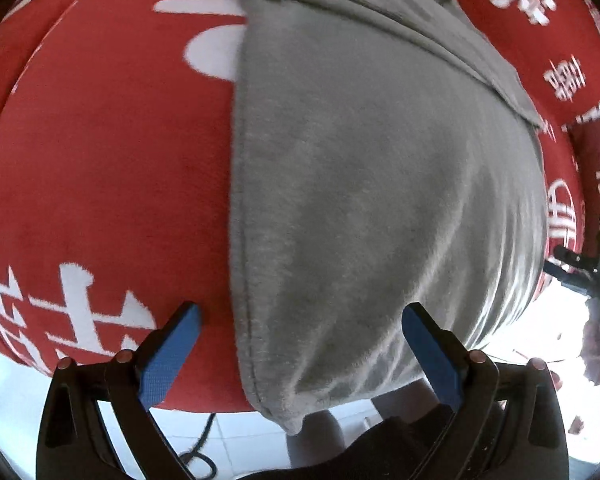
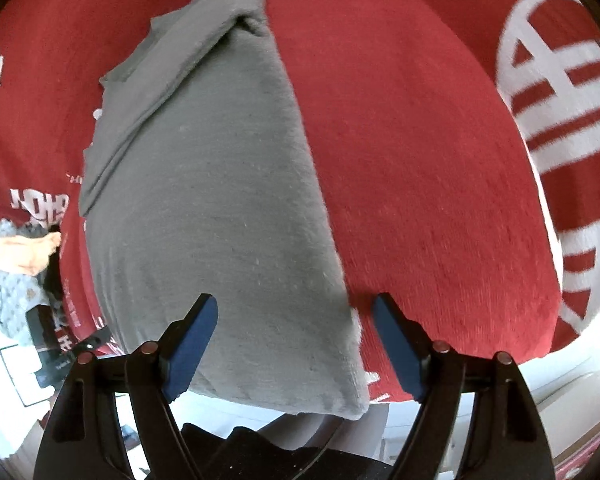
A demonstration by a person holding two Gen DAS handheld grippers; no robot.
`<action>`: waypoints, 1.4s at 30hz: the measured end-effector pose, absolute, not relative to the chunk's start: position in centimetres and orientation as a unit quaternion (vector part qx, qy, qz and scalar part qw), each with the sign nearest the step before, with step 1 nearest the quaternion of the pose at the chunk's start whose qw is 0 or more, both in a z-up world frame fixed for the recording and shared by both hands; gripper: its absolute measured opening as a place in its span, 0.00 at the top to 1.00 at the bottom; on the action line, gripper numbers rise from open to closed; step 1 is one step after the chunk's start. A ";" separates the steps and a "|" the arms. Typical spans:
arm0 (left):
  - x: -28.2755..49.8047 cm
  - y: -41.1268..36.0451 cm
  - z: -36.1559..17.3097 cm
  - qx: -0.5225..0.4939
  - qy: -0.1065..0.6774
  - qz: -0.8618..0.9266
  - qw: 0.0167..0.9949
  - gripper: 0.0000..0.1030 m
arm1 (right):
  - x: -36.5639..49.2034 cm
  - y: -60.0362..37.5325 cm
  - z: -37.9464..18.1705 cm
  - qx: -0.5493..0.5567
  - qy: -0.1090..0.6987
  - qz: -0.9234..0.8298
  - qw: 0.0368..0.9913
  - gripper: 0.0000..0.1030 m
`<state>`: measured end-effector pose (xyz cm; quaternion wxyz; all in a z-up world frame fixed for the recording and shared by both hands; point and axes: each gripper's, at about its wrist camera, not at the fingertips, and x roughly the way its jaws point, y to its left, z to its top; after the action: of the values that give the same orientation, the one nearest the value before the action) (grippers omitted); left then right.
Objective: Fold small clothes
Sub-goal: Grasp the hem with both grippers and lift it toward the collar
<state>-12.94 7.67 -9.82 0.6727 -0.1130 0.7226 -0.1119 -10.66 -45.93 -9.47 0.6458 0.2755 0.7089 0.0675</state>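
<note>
A grey folded garment (image 1: 380, 184) lies on a red cloth with white characters (image 1: 108, 168), and its near end hangs over the table's front edge. My left gripper (image 1: 300, 309) is open above that near end, its blue pads either side of the garment's stitched left edge. In the right wrist view the same grey garment (image 2: 220, 208) fills the left half. My right gripper (image 2: 295, 300) is open too, its fingers straddling the garment's right edge near the front corner. A folded flap (image 2: 160, 52) lies across the far end. Neither pair of pads presses on the fabric.
The red cloth (image 2: 420, 160) covers the table, with a white round emblem (image 2: 560, 120) at the right. A heap of orange and grey patterned clothes (image 2: 20, 252) lies off the left side. White floor and a dark cable (image 1: 204, 440) show below the table's edge.
</note>
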 end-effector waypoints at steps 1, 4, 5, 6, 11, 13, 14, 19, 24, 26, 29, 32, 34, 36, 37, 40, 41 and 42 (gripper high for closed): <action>-12.8 7.2 -9.8 -0.117 0.723 -0.124 0.670 0.03 | -11.1 -46.1 -9.6 0.281 0.711 0.074 0.641 0.20; -13.1 6.0 -9.6 -0.119 0.724 -0.156 0.661 0.03 | -12.8 -46.0 -10.1 0.298 0.717 0.097 0.623 0.20; -13.4 5.6 -9.6 -0.114 0.725 -0.164 0.659 0.03 | -13.5 -46.0 -10.5 0.308 0.720 0.105 0.613 0.20; -13.6 5.5 -9.6 -0.114 0.726 -0.170 0.656 0.03 | -14.2 -46.0 -10.8 0.318 0.721 0.111 0.605 0.20; -14.1 5.0 -10.0 -0.139 0.728 -0.182 0.646 0.03 | -15.8 -46.0 -12.0 0.355 0.715 0.121 0.590 0.20; -13.9 4.9 -9.9 -0.168 0.720 -0.201 0.643 0.03 | -15.8 -46.1 -12.0 0.392 0.701 0.140 0.579 0.20; -13.8 4.7 -9.5 -0.183 0.713 -0.215 0.642 0.03 | -15.8 -46.1 -12.0 0.409 0.693 0.154 0.574 0.20; -14.4 4.6 -9.6 -0.156 0.718 -0.210 0.645 0.03 | -16.3 -46.2 -12.2 0.409 0.695 0.168 0.567 0.20; -16.2 6.1 -11.0 -0.154 0.736 -0.191 0.631 0.03 | -17.0 -46.0 -13.3 0.393 0.711 0.162 0.560 0.20; -16.5 6.0 -11.5 -0.161 0.737 -0.190 0.628 0.03 | -17.6 -45.8 -13.9 0.393 0.716 0.165 0.553 0.20; -16.5 5.1 -12.0 -0.165 0.735 -0.195 0.628 0.03 | -18.0 -45.3 -14.4 0.401 0.718 0.165 0.544 0.19; -16.6 5.0 -11.8 -0.169 0.733 -0.204 0.627 0.03 | -18.1 -44.9 -14.6 0.400 0.722 0.174 0.537 0.19; -16.9 5.0 -11.7 -0.164 0.732 -0.201 0.630 0.03 | -17.9 -44.4 -14.7 0.399 0.724 0.178 0.534 0.19; -17.2 5.2 -11.7 -0.161 0.733 -0.191 0.633 0.03 | -17.9 -44.3 -14.7 0.400 0.723 0.179 0.534 0.19; -17.3 5.5 -11.8 -0.160 0.734 -0.185 0.634 0.03 | -17.7 -44.4 -14.6 0.402 0.722 0.179 0.534 0.19; -17.5 5.9 -12.3 -0.158 0.739 -0.175 0.631 0.03 | -17.8 -44.5 -14.8 0.403 0.721 0.181 0.534 0.19; -17.4 5.9 -12.6 -0.163 0.740 -0.174 0.629 0.03 | -17.8 -44.6 -14.9 0.403 0.721 0.182 0.533 0.19; -17.3 5.9 -12.7 -0.167 0.740 -0.172 0.628 0.03 | -17.9 -44.7 -15.0 0.404 0.722 0.183 0.532 0.19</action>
<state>-17.27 5.86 -12.68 0.6280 -0.1673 0.7402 -0.1721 -17.85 -44.72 -14.95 0.5315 0.4036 0.7218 0.1834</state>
